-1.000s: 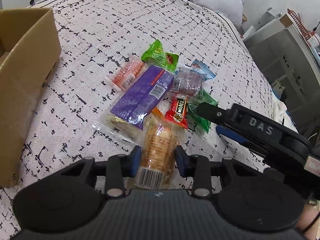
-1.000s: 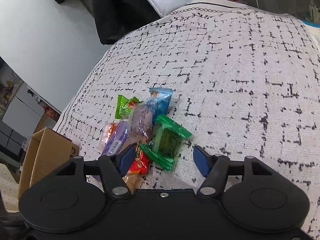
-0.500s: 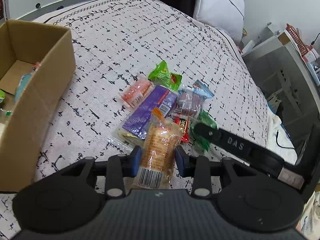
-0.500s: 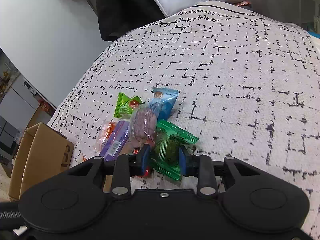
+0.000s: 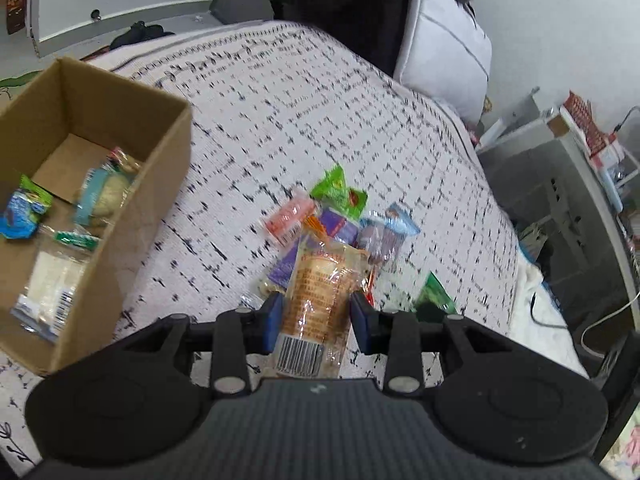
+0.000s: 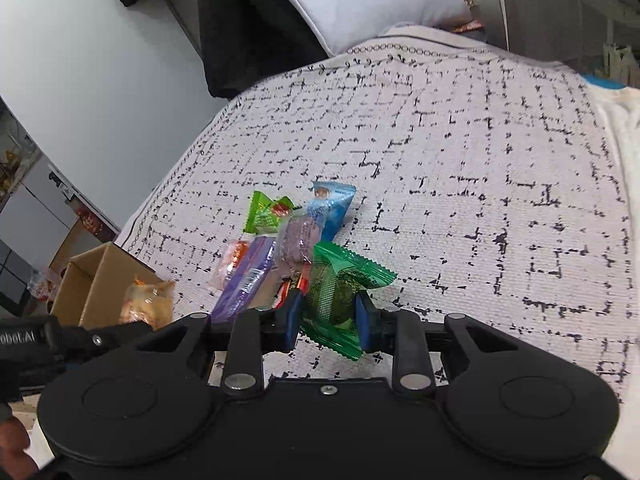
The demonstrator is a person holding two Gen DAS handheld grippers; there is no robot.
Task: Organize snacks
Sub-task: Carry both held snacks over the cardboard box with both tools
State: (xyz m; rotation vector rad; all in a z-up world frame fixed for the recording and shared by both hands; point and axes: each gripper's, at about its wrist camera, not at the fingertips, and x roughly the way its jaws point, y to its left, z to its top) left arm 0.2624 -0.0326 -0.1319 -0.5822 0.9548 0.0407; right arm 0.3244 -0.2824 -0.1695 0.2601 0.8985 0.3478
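My left gripper (image 5: 316, 314) is shut on an orange snack packet (image 5: 320, 292) and holds it above the bedspread, right of the open cardboard box (image 5: 120, 216). The packet also shows in the right wrist view (image 6: 146, 306). My right gripper (image 6: 328, 318) is shut on a dark green snack packet (image 6: 338, 294) at the near edge of the snack pile. In the pile lie a purple packet (image 6: 250, 276), a mauve packet (image 6: 300, 240), a blue packet (image 6: 332, 208), a light green packet (image 6: 266, 212), a pink packet (image 5: 288, 220) and a red packet (image 6: 290, 286).
The box holds several packets, among them a blue one (image 5: 22, 214) and a clear one (image 5: 48, 284). A white pillow (image 6: 360, 0) and dark clothing (image 6: 248, 24) sit at the bed's head. A grey shelf unit (image 5: 560, 184) stands beside the bed's right edge.
My left gripper has lifted the orange packet up and away from the pile, bringing the box's inside into view. My right gripper has closed on the dark green packet and raised it slightly.
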